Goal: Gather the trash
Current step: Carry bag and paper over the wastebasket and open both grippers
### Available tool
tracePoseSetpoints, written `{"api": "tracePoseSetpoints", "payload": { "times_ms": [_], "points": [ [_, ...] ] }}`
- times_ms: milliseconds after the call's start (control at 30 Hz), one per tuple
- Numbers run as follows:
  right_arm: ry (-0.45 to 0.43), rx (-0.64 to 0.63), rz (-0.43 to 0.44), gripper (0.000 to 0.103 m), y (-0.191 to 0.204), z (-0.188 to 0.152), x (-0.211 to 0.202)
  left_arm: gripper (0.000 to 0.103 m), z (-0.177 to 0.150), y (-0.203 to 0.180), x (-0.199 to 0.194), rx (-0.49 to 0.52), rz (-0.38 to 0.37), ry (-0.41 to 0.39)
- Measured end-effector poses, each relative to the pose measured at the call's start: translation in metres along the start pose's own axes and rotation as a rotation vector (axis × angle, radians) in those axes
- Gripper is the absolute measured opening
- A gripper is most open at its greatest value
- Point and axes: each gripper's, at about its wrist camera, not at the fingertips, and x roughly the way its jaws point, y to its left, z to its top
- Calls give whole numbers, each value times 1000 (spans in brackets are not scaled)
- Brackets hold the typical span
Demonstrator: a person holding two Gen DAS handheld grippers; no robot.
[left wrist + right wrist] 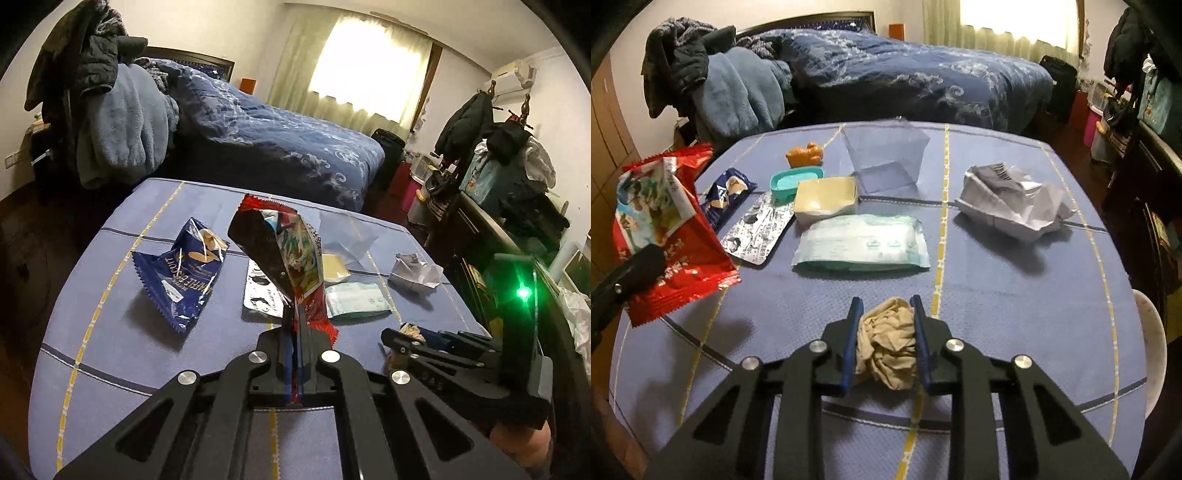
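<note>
My left gripper (294,314) is shut on a red snack wrapper (295,243) and holds it upright above the blue tablecloth (110,332). The wrapper also shows at the left in the right wrist view (676,236). My right gripper (886,306) is shut on a crumpled beige paper wad (888,343) just above the cloth. It also shows at the right in the left wrist view (391,338). A dark blue biscuit wrapper (181,273) lies left of the red one. A crumpled white paper (1015,203) lies at the right.
An empty blister pack (757,229), a tissue pack (862,243), a cream box (827,199), a teal dish (796,182), an orange toy (805,155) and a clear bag (886,155) lie mid-table. A bed (905,74) stands behind, cluttered furniture (517,206) at right.
</note>
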Motion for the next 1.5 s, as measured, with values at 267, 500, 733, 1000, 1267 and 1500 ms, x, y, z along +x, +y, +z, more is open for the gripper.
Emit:
{"api": "tracePoseSetpoints", "payload": {
  "times_ms": [267,500,733,1000,1267,1500],
  "points": [
    [-11,35,49,27,-10,-6,-14,2,-4,-16,0,35,10,10],
    [-39,70,81,27,-22,-15,-30,2,-5,-40,-3,77,14,12],
    [-88,150,86,27,-59,-29,-58,2,-2,-87,-2,150,-27,8],
    [-169,276,25,27,-129,-54,-96,2,1,-157,14,239,-134,26],
    [-199,427,-62,28,-216,-82,-115,2,0,-253,56,350,-287,104],
    [-165,530,-91,28,-284,-100,-111,2,-10,-324,112,409,-377,244]
  ]
}}
